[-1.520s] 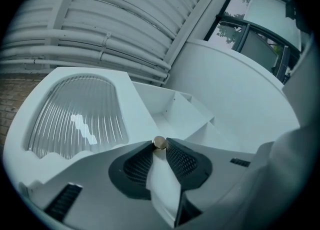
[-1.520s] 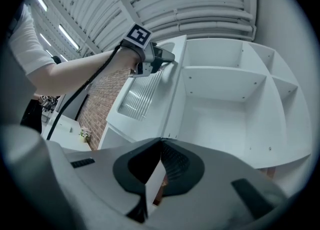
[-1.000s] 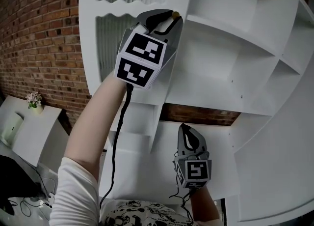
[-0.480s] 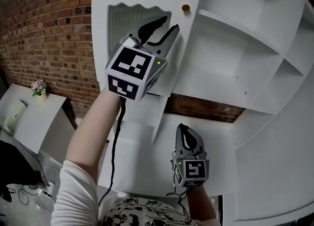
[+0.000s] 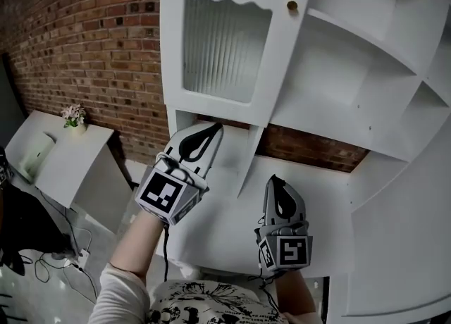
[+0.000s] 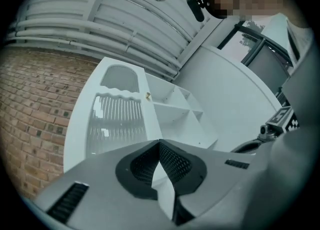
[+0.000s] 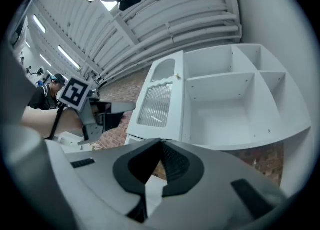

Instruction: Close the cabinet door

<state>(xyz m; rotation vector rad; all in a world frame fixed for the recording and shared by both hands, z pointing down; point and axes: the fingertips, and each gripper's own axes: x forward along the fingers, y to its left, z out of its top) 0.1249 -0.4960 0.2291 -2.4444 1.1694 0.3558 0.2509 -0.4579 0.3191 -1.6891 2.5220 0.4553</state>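
Observation:
The white cabinet door [image 5: 225, 48] with its ribbed glass pane and small brass knob [image 5: 292, 5] lies across the cabinet's left section, beside the open shelves [image 5: 366, 55]. My left gripper [image 5: 211, 129] hangs below the door's bottom edge, well away from the knob. Its jaws have just closed, nothing is between them, and it is shut. My right gripper [image 5: 276, 180] is lower still and to the right, shut and empty, pointing up. Door [image 6: 117, 119] and knob [image 6: 148, 95] stand above the shut left gripper [image 6: 160, 144] in the left gripper view. The right gripper view shows the door [image 7: 157, 104] past the shut right gripper [image 7: 161, 144].
A brick wall [image 5: 84, 48] runs behind and left of the cabinet. A low white unit [image 5: 63, 167] with a small flower pot [image 5: 72, 115] stands at the left, with cables [image 5: 49, 266] on the floor. A tall white curved panel [image 5: 409, 245] rises at the right.
My left gripper let go of the knob, dropped well below the door and shut. The door and knob now show higher and further right. My right gripper shifted slightly right.

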